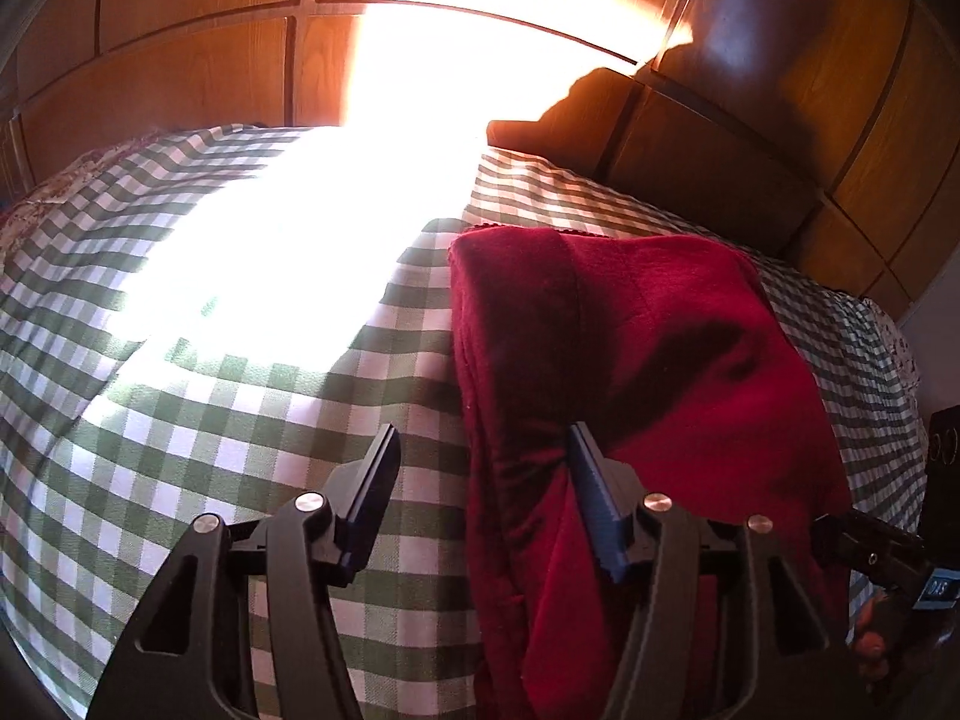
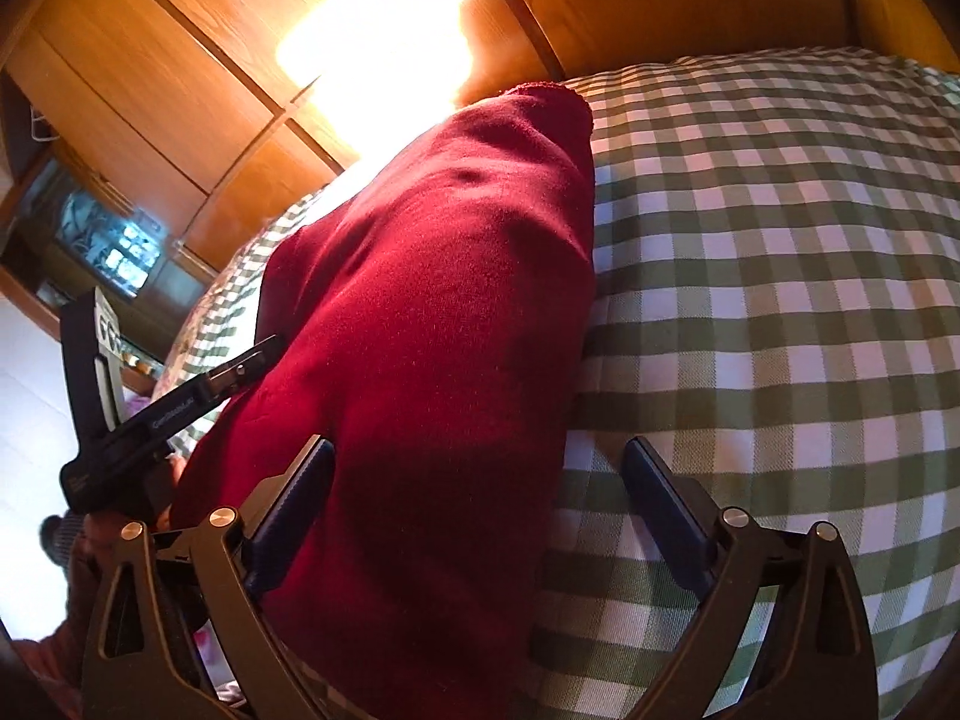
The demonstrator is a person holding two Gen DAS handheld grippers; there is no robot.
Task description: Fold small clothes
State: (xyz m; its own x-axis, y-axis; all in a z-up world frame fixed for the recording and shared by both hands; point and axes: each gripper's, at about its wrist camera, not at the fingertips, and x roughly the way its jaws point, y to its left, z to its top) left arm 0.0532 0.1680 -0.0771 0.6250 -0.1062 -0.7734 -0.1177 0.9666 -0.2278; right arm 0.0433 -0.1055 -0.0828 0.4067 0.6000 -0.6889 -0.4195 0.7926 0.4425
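Two grippers stand over one red garment on a checked bed. Left gripper (image 1: 483, 444) has its jaws apart: the outer finger sits over bare cloth cover, the inner one lies against the garment's (image 1: 630, 360) left edge, with a strip of that edge between them, not pinched. Right gripper (image 2: 477, 456) has its jaws spread wide; its left finger is against the garment (image 2: 432, 300), whose near end fills much of the gap, and its right finger hangs over the green-and-white bedcover (image 2: 780, 300). Neither clamps anything. Folded into a long band, the garment runs away from both grippers toward a wooden wardrobe (image 1: 198, 60). Bright sunlight washes out part of the bedcover (image 1: 180, 420) and the wood.
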